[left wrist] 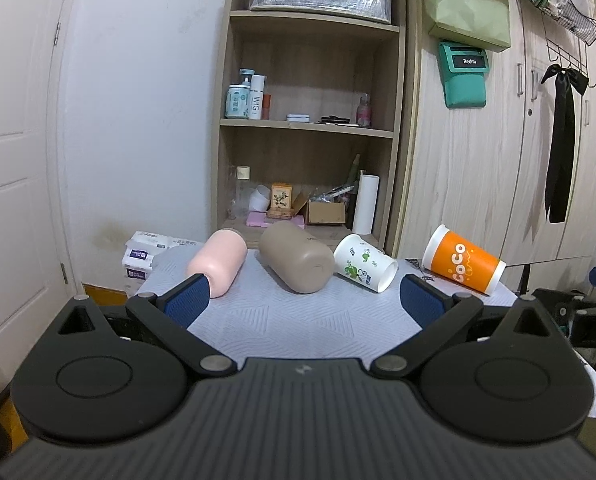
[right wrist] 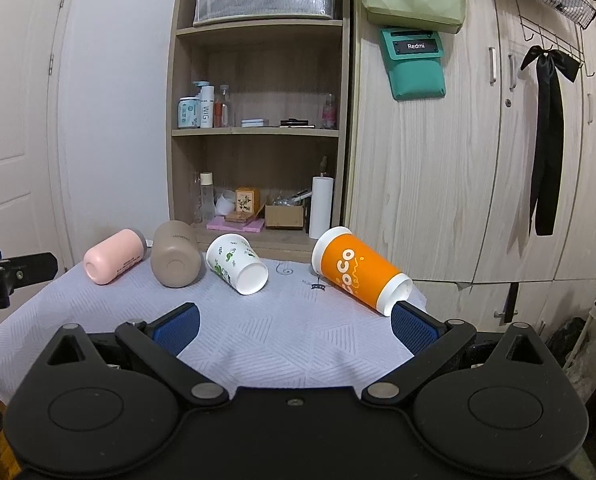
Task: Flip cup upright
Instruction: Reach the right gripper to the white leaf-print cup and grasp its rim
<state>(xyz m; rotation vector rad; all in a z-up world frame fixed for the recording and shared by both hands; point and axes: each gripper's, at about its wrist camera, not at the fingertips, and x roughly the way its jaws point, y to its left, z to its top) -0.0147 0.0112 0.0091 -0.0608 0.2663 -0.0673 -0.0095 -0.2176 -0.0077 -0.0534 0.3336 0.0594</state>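
Several cups lie on their sides in a row on the cloth-covered table (left wrist: 298, 320): a pink cup (left wrist: 218, 262) at the left, a taupe cup (left wrist: 296, 258), a white floral paper cup (left wrist: 363, 262), and an orange CoCo cup (left wrist: 463, 260) at the right. They also show in the right wrist view: pink (right wrist: 114, 255), taupe (right wrist: 176, 254), floral (right wrist: 236, 262), orange (right wrist: 359, 270). My left gripper (left wrist: 303, 302) is open and empty, short of the pink and taupe cups. My right gripper (right wrist: 294, 328) is open and empty, its right finger near the orange cup's bottom end.
A wooden shelf unit (left wrist: 309, 120) with bottles and boxes stands behind the table, a wardrobe (left wrist: 497, 160) to its right. Tissue packs (left wrist: 142, 258) lie past the table's far left corner. The left gripper's tip (right wrist: 14, 272) shows at the left edge of the right wrist view.
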